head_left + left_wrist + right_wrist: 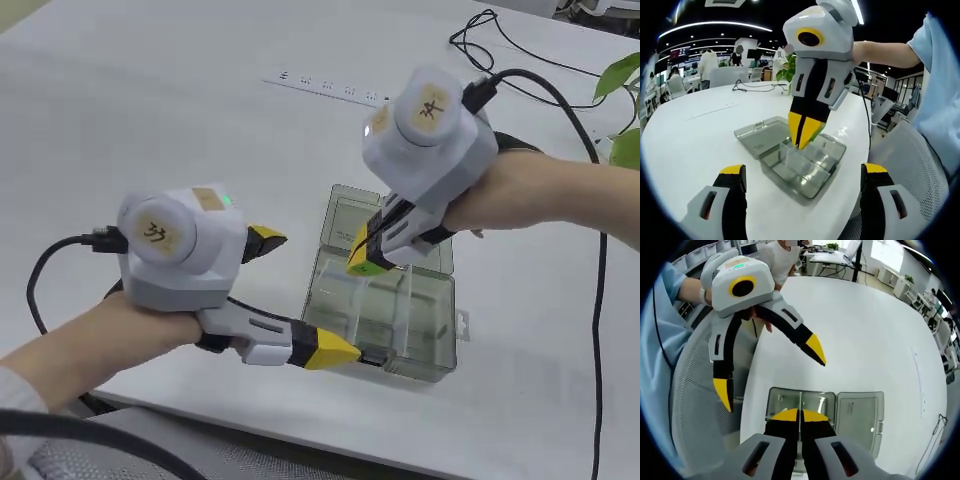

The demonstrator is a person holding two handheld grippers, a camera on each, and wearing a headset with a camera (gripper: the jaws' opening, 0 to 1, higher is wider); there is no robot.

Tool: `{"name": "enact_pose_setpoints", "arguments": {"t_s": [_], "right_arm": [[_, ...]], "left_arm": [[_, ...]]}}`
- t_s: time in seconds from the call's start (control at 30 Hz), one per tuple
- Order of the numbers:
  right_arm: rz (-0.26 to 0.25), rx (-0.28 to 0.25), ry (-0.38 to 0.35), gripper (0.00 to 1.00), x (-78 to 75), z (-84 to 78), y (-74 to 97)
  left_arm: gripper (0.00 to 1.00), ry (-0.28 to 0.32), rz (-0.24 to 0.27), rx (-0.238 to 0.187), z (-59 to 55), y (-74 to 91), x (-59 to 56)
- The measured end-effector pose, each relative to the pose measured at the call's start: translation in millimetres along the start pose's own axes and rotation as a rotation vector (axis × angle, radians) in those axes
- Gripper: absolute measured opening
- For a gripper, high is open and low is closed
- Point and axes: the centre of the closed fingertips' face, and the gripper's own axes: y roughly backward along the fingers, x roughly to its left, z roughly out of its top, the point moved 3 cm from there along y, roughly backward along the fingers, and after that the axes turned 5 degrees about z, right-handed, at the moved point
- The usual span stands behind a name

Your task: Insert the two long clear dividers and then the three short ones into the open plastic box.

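Fingers pressed together, the right gripper (365,262) points down into the open clear-grey plastic box (425,345) on the white worktop (150,110). The left gripper (315,295) hovers just beside the box, fingers spread wide.

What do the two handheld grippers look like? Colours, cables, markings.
They match: rounded pale grey housings, with black-and-grey arms ending in yellow tips on the left claw and right claw. Each top carries a round tan sticker with a handwritten mark, and a black cable runs from each housing. A green light glows on the left one. The person wears a light blue sleeve.
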Motion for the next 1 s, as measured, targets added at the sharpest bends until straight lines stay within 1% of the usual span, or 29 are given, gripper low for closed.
{"name": "enact_pose_setpoints", "arguments": {"t_s": [0.03, 0.07, 0.13, 0.17, 0.23, 0.33, 0.37, 0.4, 0.43, 0.47, 0.53, 0.6, 0.67, 0.7, 0.73, 0.77, 0.83, 1.0], "right_arm": [[-0.009, -0.002, 0.017, 0.01, -1.0, -0.8, -0.6], [-0.005, 0.001, 0.003, 0.01, -0.4, -1.6, -1.1], [-0.008, -0.005, 0.003, 0.01, -1.1, -1.4, -3.7], [-0.001, -0.001, -0.001, 0.01, -0.2, -2.1, -4.9], [-0.006, -0.003, 0.002, 0.01, -1.9, -1.8, -6.7], [0.002, 0.002, 0.000, 0.01, -4.2, -0.9, -9.8], [-0.003, -0.001, 0.001, 0.01, -4.3, -1.1, -8.8], [0.004, 0.002, -0.005, 0.01, -3.3, -2.1, -9.0], [-0.006, -0.002, 0.009, 0.01, -4.6, -1.8, -9.1], [0.000, -0.003, -0.004, 0.01, -4.3, -2.2, -10.1], [-0.009, -0.010, -0.006, 0.01, -6.1, -2.3, -10.7], [-0.007, -0.019, -0.022, 0.01, -4.9, -2.2, -11.4], [-0.019, -0.022, -0.032, 0.01, -6.3, -3.0, -12.2], [-0.016, -0.020, -0.032, 0.01, -5.7, -3.7, -13.0], [-0.027, -0.023, -0.028, 0.01, -6.6, -3.8, -13.6], [-0.023, -0.026, -0.034, 0.01, -5.4, -4.0, -14.3], [-0.032, -0.032, -0.033, 0.01, -6.1, -3.9, -15.0], [-0.037, -0.039, -0.051, 0.01, -7.4, -3.9, -17.3]], "left_arm": [[0.97, 0.002, -0.001, -0.001, 0.1, -0.2, -0.3], [0.97, 0.000, -0.001, 0.000, 0.2, -0.3, -0.4], [0.97, 0.001, -0.002, 0.001, 0.1, -0.6, -0.3], [0.97, 0.001, -0.002, 0.000, 0.3, -0.7, -0.3], [0.97, 0.000, -0.001, 0.000, 0.4, -0.7, -0.1], [0.97, 0.002, 0.000, 0.003, -0.4, -0.5, 0.7], [0.97, 0.003, 0.002, 0.002, -0.5, -0.1, 0.8], [0.97, 0.004, 0.002, 0.002, -0.6, 0.1, 0.7], [0.97, 0.004, 0.002, 0.002, -0.7, 0.2, 0.7], [0.97, 0.005, 0.002, 0.004, -1.2, 0.4, 0.7], [0.97, 0.005, 0.002, 0.005, -1.7, 0.4, 0.4], [0.97, 0.006, 0.000, 0.006, -2.3, 0.2, -0.2], [0.97, 0.007, -0.001, 0.008, -2.7, -0.2, -0.8], [0.97, 0.007, -0.002, 0.009, -2.8, -0.4, -1.2], [0.96, 0.007, -0.003, 0.009, -2.9, -0.4, -1.0], [0.96, 0.007, -0.004, 0.009, -3.0, -0.5, -1.1], [0.96, 0.007, -0.004, 0.010, -3.4, -0.5, -1.3], [0.96, 0.010, -0.005, 0.012, -4.4, 0.5, -1.8]]}}
